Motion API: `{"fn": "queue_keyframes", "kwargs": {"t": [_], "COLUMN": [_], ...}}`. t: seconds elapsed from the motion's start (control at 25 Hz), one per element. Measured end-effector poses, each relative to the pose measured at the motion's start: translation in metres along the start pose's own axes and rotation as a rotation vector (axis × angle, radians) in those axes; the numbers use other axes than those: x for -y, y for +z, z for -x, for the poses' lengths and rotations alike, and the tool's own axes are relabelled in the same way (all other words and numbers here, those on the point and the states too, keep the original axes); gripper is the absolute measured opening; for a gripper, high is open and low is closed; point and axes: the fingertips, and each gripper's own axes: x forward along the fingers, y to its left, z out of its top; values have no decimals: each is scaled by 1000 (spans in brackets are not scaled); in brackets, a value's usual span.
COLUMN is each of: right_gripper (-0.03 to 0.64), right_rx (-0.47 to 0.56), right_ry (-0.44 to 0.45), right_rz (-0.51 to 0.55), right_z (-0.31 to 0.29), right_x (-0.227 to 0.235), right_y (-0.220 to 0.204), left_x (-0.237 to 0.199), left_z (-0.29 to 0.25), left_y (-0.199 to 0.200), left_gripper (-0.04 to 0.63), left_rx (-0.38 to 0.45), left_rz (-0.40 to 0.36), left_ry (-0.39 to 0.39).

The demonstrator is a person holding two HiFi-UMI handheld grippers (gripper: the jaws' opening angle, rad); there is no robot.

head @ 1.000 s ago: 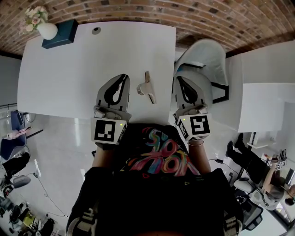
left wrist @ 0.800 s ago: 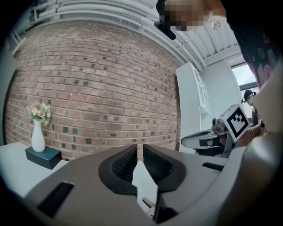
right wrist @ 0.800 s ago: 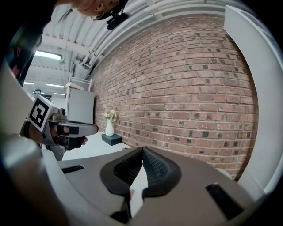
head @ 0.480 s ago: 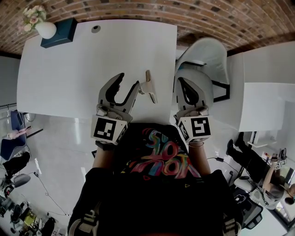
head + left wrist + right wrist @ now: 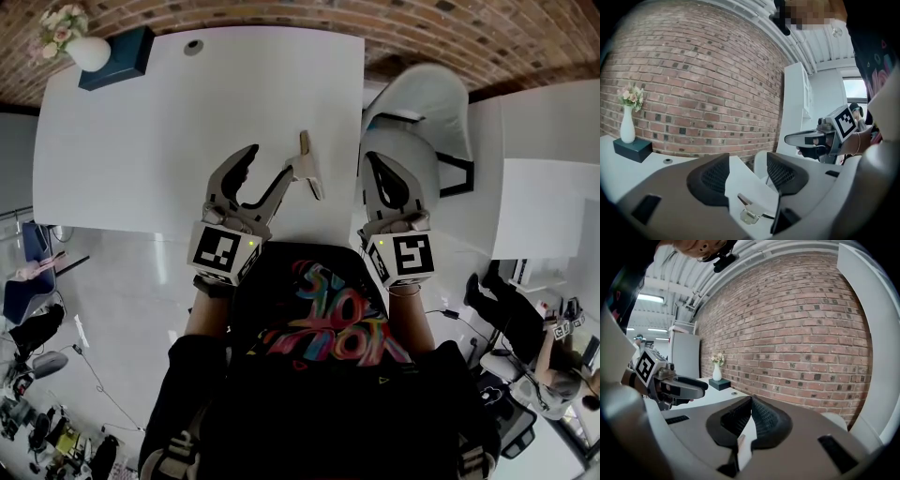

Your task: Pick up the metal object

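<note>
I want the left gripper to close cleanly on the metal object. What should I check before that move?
1. Jaws of the left gripper apart: ok, they are opening and press on nothing.
2. The metal object lined up between them: ok.
3. It lies on the table: ok.
4. The right gripper out of the way: ok, shut and empty.
5. A jaw tip touching the object: cannot tell.

Silver metal object (image 5: 307, 172); white table (image 5: 122, 141); red-brown brick wall (image 5: 693, 84); teal box (image 5: 120, 58).

- White table (image 5: 141, 141): landmark.
- Vase of flowers (image 5: 89, 53) on dark box (image 5: 127, 56): table's far-left corner.
- White chair (image 5: 422, 103): beside table's right edge.
- Brick wall (image 5: 422, 28): beyond table's far edge.
</note>
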Motion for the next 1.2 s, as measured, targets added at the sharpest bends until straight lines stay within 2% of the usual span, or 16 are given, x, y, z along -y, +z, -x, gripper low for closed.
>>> {"fn": "queue_keyframes", "kwargs": {"t": [0.28, 0.56, 0.84, 1.2], "right_gripper": [17, 17, 17, 17], "right_rx": [-87, -8, -49, -111], "right_ry": [11, 4, -5, 11], "right_rz": [-14, -51, -78, -83], "right_z": [-2, -8, -13, -30], "right_x": [-11, -12, -11, -13], "right_y": [-19, -23, -44, -72], "left_x": [8, 23, 28, 19], "left_z": [-5, -19, -36, -58], "left_y": [-33, -74, -107, -163], "left_gripper": [245, 247, 259, 276], "left_rx": [-81, -160, -225, -319], "left_rz": [-33, -73, -164, -194], "left_ry": [-83, -175, -240, -310]}}
